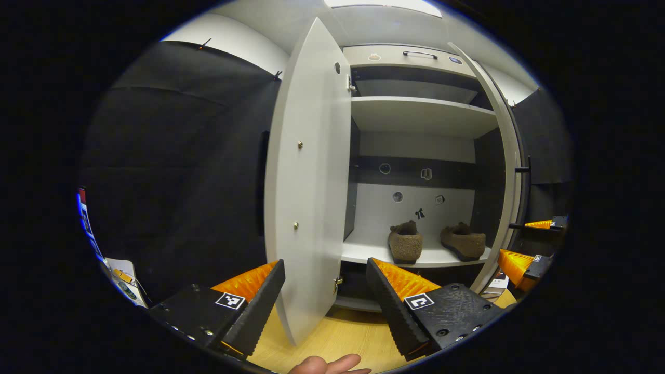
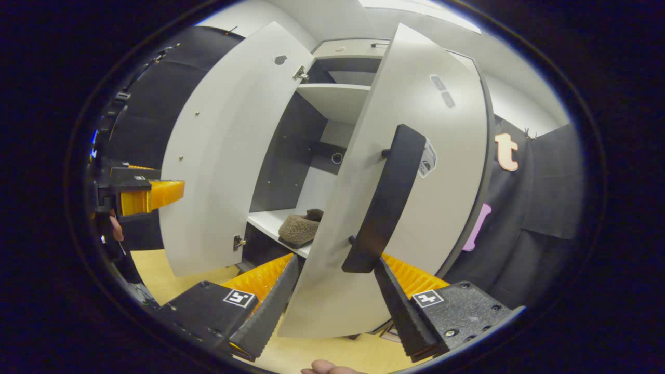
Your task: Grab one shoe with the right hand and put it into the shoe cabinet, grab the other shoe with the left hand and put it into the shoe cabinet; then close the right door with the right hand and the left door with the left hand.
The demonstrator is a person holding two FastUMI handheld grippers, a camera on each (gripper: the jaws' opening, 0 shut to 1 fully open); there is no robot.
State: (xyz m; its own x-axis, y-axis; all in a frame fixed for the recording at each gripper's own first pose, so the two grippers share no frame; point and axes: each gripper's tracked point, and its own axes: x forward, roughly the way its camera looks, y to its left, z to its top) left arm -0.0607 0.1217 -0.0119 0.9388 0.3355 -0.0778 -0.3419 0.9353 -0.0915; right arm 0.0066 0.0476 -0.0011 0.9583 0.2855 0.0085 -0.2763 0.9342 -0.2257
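Two brown fuzzy shoes (image 1: 405,241) (image 1: 463,240) stand side by side on the lower shelf (image 1: 363,252) of the white shoe cabinet (image 1: 421,117). Both doors stand open. My left gripper (image 1: 326,291) is open, its fingers on either side of the left door's (image 1: 306,208) free edge. My right gripper (image 2: 335,296) is open too, with the right door (image 2: 415,156) and its black bar handle (image 2: 387,202) rising between its fingers. One shoe (image 2: 300,226) shows through the gap between the doors. The left gripper (image 2: 148,195) sits beyond the left door (image 2: 228,156).
The right door (image 1: 506,171) is seen edge-on, with the right gripper's orange fingers (image 1: 514,265) beside it. Light wooden floor (image 1: 337,337) lies under the cabinet front. An upper shelf (image 2: 337,98) is bare. Papers (image 1: 122,280) lie low at the left.
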